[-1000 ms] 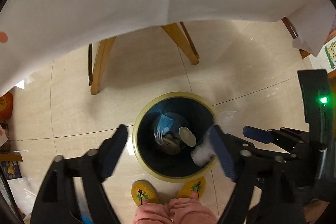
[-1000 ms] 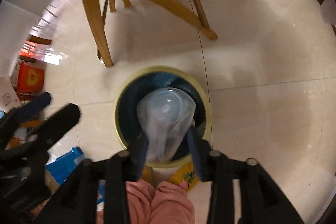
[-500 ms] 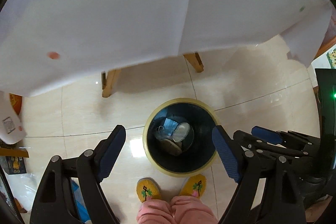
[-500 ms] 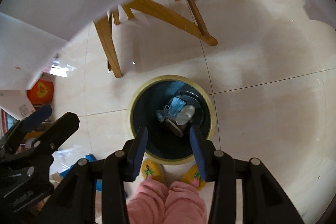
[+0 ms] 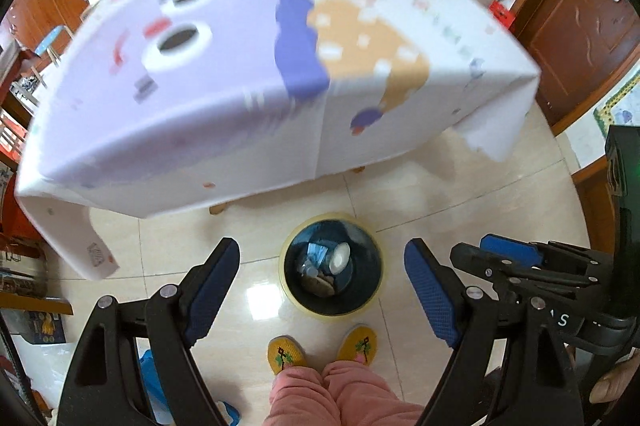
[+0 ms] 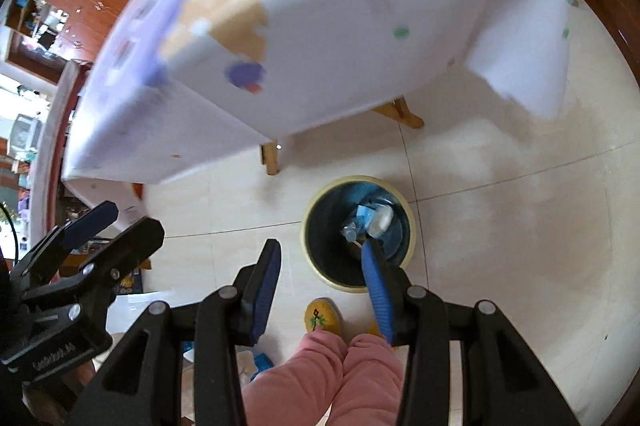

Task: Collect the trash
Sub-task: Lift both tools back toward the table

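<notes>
On the tiled floor just in front of the person's yellow slippers (image 5: 285, 353) stands the round waste bin (image 5: 295, 296), placed beside the cloth-covered bench (image 5: 224, 114) so trash drops straight in; a blue mask and clear plastic cup (image 5: 339, 255) lie inside. Both the left hand-held gripper (image 5: 322, 290) and the right hand-held gripper (image 6: 320, 290) hang spread and empty above it, probably free for the next piece.

Straight below the left hand-held gripper (image 5: 322, 290), the open trash bin (image 5: 370, 290) is unobstructed; ahead, the cloth-draped tabletop (image 5: 224, 74) overhangs, its far end cluttered.
</notes>
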Demonstrator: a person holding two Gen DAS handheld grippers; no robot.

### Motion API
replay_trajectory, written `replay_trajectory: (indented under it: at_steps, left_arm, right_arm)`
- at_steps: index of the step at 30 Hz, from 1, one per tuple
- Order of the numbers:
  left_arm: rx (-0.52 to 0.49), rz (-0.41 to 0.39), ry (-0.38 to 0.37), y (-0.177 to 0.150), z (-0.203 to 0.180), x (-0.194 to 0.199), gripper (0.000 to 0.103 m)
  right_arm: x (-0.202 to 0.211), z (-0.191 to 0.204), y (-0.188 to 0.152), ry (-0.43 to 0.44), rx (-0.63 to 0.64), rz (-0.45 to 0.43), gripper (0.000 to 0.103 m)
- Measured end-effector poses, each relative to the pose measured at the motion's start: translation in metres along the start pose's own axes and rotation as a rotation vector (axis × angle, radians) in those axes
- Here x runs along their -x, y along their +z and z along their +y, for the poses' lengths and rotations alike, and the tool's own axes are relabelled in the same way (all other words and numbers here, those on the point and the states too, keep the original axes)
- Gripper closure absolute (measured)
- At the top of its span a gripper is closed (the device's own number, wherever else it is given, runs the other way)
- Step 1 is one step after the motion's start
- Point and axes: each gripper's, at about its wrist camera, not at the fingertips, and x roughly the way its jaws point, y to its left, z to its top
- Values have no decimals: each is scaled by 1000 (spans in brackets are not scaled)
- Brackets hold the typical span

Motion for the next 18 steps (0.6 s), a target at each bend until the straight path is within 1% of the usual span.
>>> replay_trajectory:
  at_steps: [1, 2, 6, 9, 13, 16, 18]
  left_arm:
    - [1, -10, 3, 3, 0, 12, 20]
    - [1, -18, 5, 5, -1, 15, 20]
    - [7, -72, 10, 19, -1, 66, 20]
    - [12, -126, 21, 32, 0, 100, 20]
    - [22, -183, 31, 48, 2, 136, 20]
    - [26, -233, 47, 61, 1, 162, 20]
    - [27, -254, 57, 66, 0, 174, 20]
  right_arm:
    - [9, 3, 0, 3, 8, -6, 60]
    - [21, 6, 0, 8, 17, -15, 60]
    - [63, 21, 4, 30, 62, -69, 60]
    - [102, 33, 10, 34, 123, -145, 60]
    - [139, 47, 22, 43, 187, -233, 60]
    - [162, 57, 33, 54, 232, -290, 60]
    - [170, 61, 41, 51, 255, -312, 60]
